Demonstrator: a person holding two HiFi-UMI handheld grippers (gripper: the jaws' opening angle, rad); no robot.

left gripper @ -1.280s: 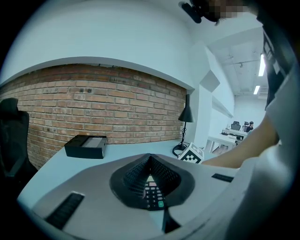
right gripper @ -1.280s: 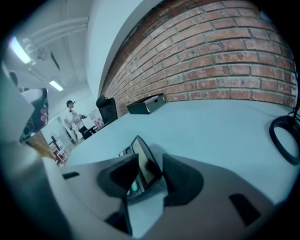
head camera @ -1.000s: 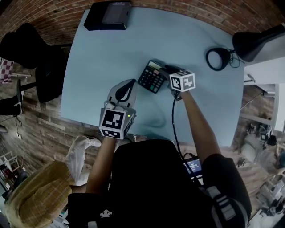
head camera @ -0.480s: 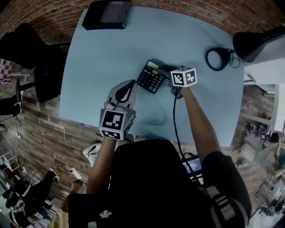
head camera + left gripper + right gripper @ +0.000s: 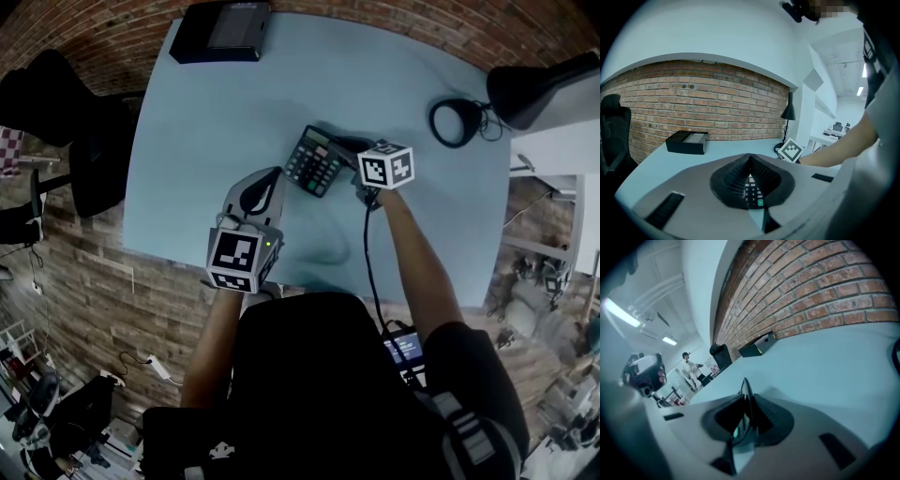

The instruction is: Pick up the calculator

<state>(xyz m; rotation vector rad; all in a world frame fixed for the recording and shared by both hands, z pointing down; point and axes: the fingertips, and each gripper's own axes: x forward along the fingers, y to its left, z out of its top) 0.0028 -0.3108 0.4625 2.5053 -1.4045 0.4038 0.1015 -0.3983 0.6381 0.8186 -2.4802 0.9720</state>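
while the flat, black, many-keyed calculator (image 5: 317, 161) lies mid-way on the smooth pale-blue table (image 5: 187, 131), the right gripper (image 5: 345, 147) (jaws just closing) pinches its thin edge between ribbed pads; the left gripper (image 5: 273, 175) has its tips together, empty.

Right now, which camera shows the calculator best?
The head view: the calculator lies nearly whole, keys and display up, on the table. The left gripper view catches only a few keys past the left claw. The right gripper view shows it edge-on in the right claw, whose jaws have just been closing.

Plastic calculator (image 5: 317, 161), smooth matt table (image 5: 234, 103)
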